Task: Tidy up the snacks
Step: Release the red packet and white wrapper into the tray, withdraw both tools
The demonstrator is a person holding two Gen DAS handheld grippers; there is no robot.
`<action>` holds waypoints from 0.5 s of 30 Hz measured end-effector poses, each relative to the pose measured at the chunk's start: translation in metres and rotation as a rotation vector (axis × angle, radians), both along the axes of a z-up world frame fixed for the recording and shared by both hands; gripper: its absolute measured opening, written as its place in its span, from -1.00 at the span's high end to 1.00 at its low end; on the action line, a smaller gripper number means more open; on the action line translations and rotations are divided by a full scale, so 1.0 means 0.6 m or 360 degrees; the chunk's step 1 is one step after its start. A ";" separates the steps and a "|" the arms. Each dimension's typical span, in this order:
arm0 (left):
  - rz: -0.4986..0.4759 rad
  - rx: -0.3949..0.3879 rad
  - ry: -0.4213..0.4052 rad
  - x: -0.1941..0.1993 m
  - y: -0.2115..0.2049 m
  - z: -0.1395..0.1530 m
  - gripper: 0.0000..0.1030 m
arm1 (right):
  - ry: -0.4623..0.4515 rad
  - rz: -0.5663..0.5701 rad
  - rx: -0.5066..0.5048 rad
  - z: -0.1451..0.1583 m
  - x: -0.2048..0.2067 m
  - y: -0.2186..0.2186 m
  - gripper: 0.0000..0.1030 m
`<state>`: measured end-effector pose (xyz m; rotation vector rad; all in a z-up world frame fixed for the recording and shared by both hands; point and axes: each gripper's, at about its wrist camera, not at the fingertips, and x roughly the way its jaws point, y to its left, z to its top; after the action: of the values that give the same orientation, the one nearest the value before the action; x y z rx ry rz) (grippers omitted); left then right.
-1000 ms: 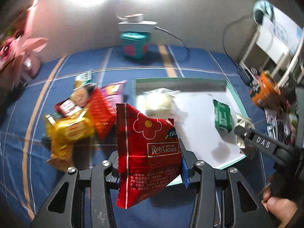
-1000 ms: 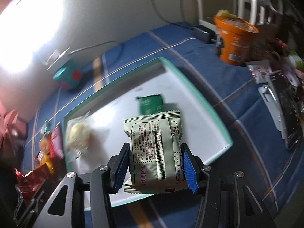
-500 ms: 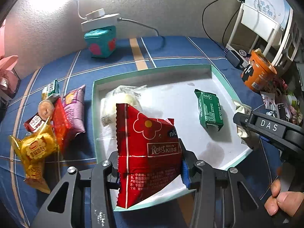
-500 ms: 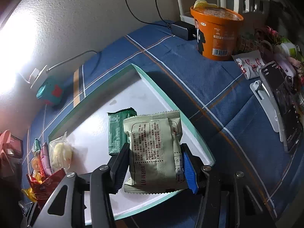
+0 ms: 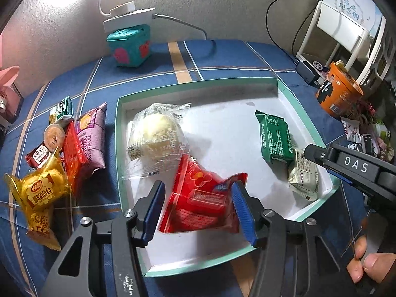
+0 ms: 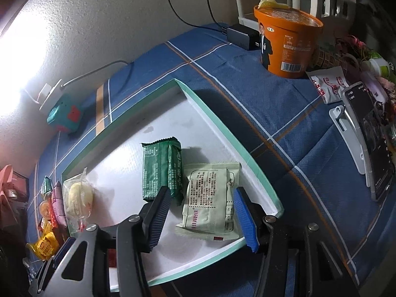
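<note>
Resting in tray, both snack packs between parted jaws.
Left gripper (image 5: 196,209) open around red Roter Kiss pack (image 5: 201,198); right gripper (image 6: 200,214) open around pale green pack (image 6: 210,198), both lying in white tray (image 6: 212,121); dark green pack (image 6: 162,167) just left-ahead.

My light is one lamp (image 5: 118,12) against the wall (image 5: 222,7), blowing out to white glare upper left in both views. Corners fall dark, fisheye bends the edges, and the red packet (image 5: 203,198) is motion-blurred.
</note>
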<state>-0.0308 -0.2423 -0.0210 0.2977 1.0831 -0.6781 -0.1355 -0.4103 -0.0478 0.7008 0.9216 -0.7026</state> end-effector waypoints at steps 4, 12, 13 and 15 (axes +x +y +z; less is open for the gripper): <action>0.0008 0.0010 0.0006 0.000 0.004 0.007 -0.15 | 0.0014 0.0017 0.0007 0.003 0.002 0.006 -0.26; 0.0184 0.0041 0.0108 0.030 0.039 0.013 -0.50 | 0.0015 0.0086 0.0024 0.009 0.010 0.027 -0.55; 0.0227 0.0052 0.0119 0.037 0.049 0.013 -0.51 | 0.0010 0.0098 0.0028 0.010 0.012 0.031 -0.55; 0.0284 0.0069 0.0124 0.046 0.061 0.015 -0.51 | 0.0000 0.0129 0.0030 0.015 0.016 0.041 -0.55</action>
<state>-0.0033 -0.2056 -0.0120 0.2098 1.1842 -0.5106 -0.1261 -0.3859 -0.0391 0.6763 0.9522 -0.6231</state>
